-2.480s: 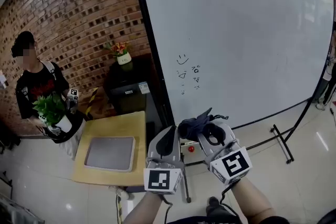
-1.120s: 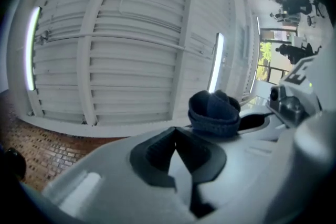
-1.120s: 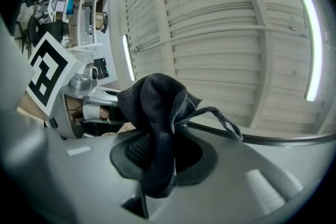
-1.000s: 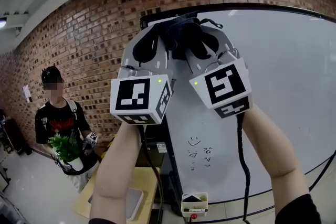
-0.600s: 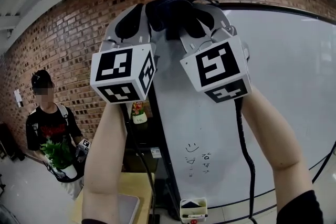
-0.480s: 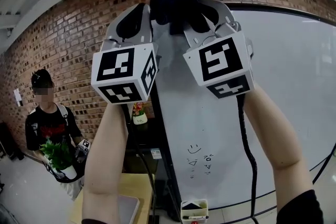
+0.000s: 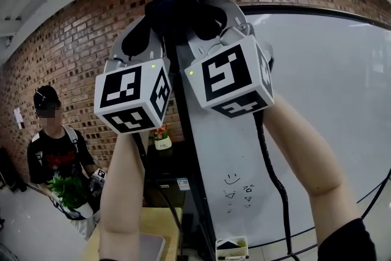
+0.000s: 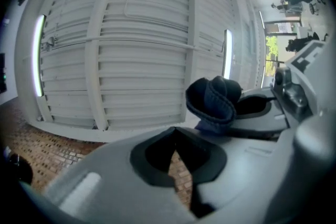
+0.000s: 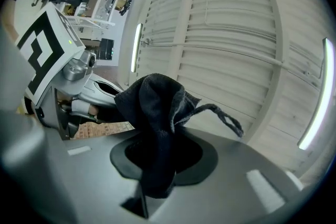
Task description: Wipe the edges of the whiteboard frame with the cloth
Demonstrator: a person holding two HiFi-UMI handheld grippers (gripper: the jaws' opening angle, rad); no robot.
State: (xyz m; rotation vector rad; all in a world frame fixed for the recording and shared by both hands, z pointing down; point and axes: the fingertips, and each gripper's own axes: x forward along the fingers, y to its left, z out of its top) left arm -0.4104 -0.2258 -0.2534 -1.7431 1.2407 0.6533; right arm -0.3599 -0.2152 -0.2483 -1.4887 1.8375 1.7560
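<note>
Your grippers have shifted left at the top corner of the whiteboard frame (image 7: 197, 180).
Your right gripper (image 7: 208, 12) clamps the dark cloth (image 7: 174, 6) at that corner; your left gripper (image 8: 175, 134), just beside it, is closed and empty.

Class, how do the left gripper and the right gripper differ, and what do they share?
The right gripper clamps the dark cloth; the left gripper's jaws meet on nothing. The left gripper's marker cube sits lower than the right gripper's. Both are raised beside the whiteboard frame.

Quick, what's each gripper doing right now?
Left gripper: closed, empty.
Right gripper: closed on the cloth.
</note>
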